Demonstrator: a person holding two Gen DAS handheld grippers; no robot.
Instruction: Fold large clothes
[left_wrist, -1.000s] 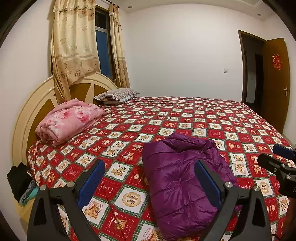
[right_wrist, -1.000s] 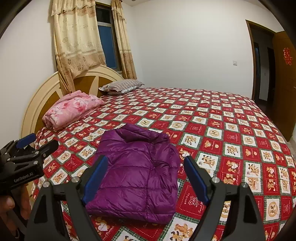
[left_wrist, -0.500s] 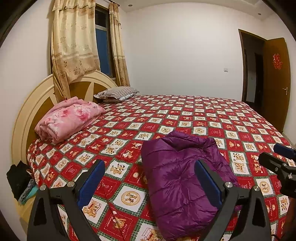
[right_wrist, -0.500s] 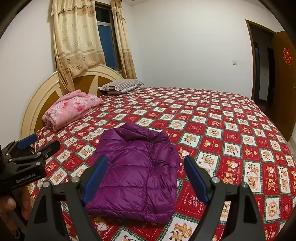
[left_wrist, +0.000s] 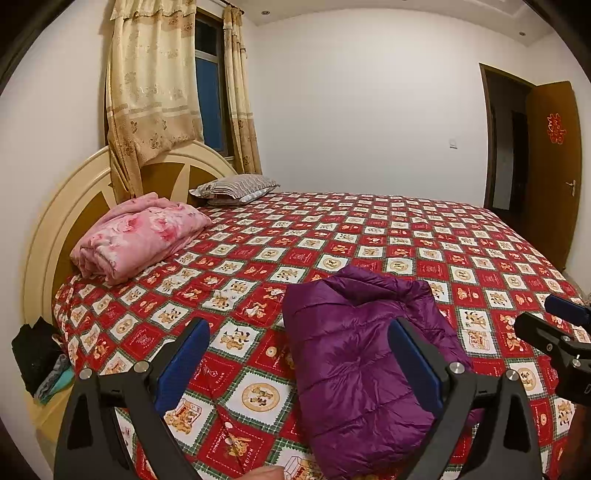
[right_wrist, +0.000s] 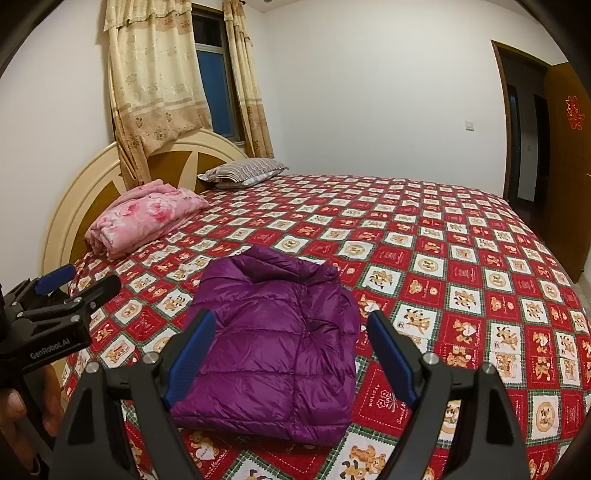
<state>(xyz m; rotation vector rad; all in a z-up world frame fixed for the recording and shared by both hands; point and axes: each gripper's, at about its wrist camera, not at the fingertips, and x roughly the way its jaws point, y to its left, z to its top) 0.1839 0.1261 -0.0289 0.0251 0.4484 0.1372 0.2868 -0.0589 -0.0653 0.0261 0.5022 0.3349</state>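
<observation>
A purple puffer jacket (left_wrist: 354, 354) lies folded into a compact bundle near the front edge of the bed; it also shows in the right wrist view (right_wrist: 273, 343). My left gripper (left_wrist: 299, 350) is open and empty, held above the bed just left of the jacket. My right gripper (right_wrist: 288, 343) is open and empty, held above the jacket's front half. The right gripper shows at the right edge of the left wrist view (left_wrist: 554, 328). The left gripper shows at the left edge of the right wrist view (right_wrist: 70, 288).
The bed has a red patterned bedspread (left_wrist: 406, 229). A folded pink blanket (left_wrist: 140, 236) and a striped pillow (left_wrist: 232, 188) lie by the headboard (left_wrist: 55, 229). Dark items (left_wrist: 33, 354) sit on the floor at the left. An open door (left_wrist: 550, 162) stands at the right.
Both grippers have drifted slightly; the view shifts a little. The jacket has not moved and both grippers stay open.
</observation>
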